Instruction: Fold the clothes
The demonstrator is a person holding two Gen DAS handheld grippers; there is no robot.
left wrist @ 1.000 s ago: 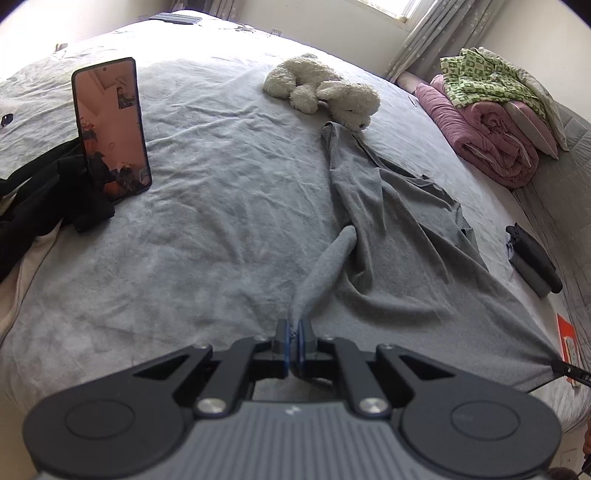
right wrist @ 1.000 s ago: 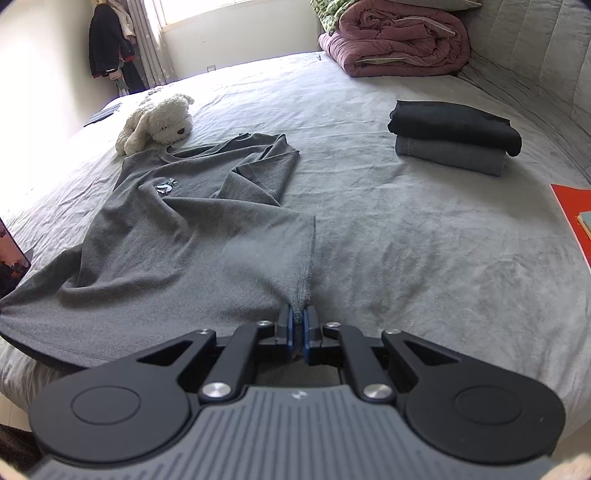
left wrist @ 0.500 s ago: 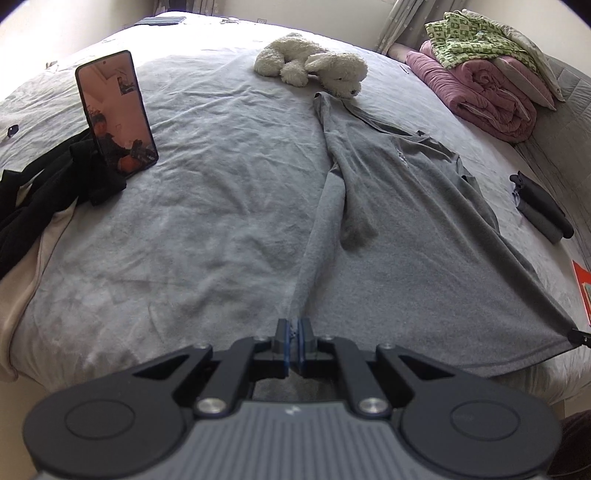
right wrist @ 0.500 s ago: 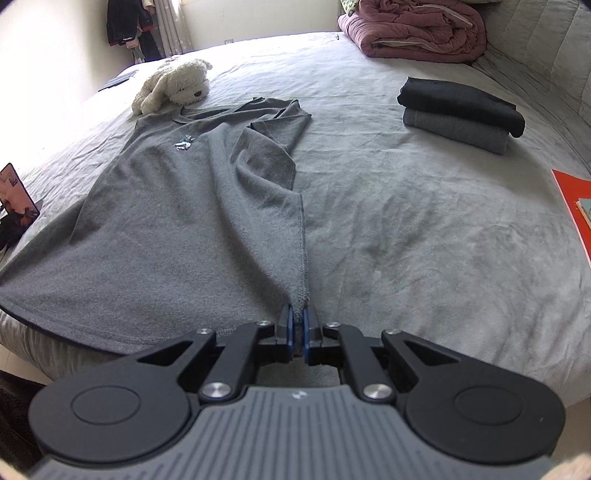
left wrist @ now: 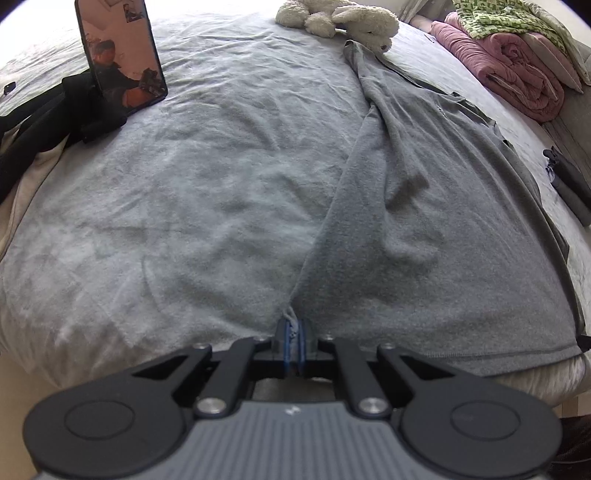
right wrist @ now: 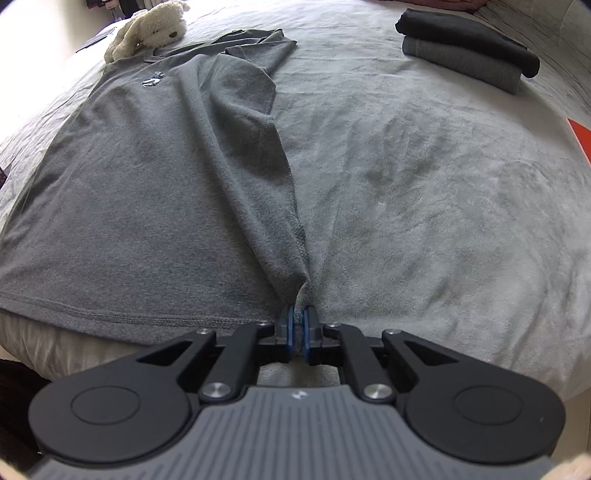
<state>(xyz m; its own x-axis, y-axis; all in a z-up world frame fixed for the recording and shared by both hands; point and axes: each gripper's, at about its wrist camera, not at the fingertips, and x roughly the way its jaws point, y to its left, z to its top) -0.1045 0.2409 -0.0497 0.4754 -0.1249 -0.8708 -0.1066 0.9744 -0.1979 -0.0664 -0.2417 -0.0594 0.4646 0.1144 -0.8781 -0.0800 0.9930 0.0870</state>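
Note:
A grey T-shirt (left wrist: 436,206) lies stretched lengthwise on the grey bed (left wrist: 207,192), collar at the far end by a plush dog. My left gripper (left wrist: 293,332) is shut on the shirt's left hem corner at the bed's near edge. In the right wrist view the same grey T-shirt (right wrist: 147,177) spreads out flat, with a small emblem on the chest and one sleeve folded over. My right gripper (right wrist: 300,319) is shut on the right hem corner. The hem runs taut along the mattress edge between the two corners.
A white plush dog (left wrist: 340,18) lies beyond the collar. A phone (left wrist: 120,55) stands propped by black clothes (left wrist: 55,110) at left. Pink and green bedding (left wrist: 517,55) is heaped far right. Two folded garments (right wrist: 469,48) are stacked on the right. Something orange (right wrist: 580,136) shows at the edge.
Both grippers pulled the hem corners back toward the bed's near edge and down. The shirt went from bunched and creased to stretched out nearly flat.

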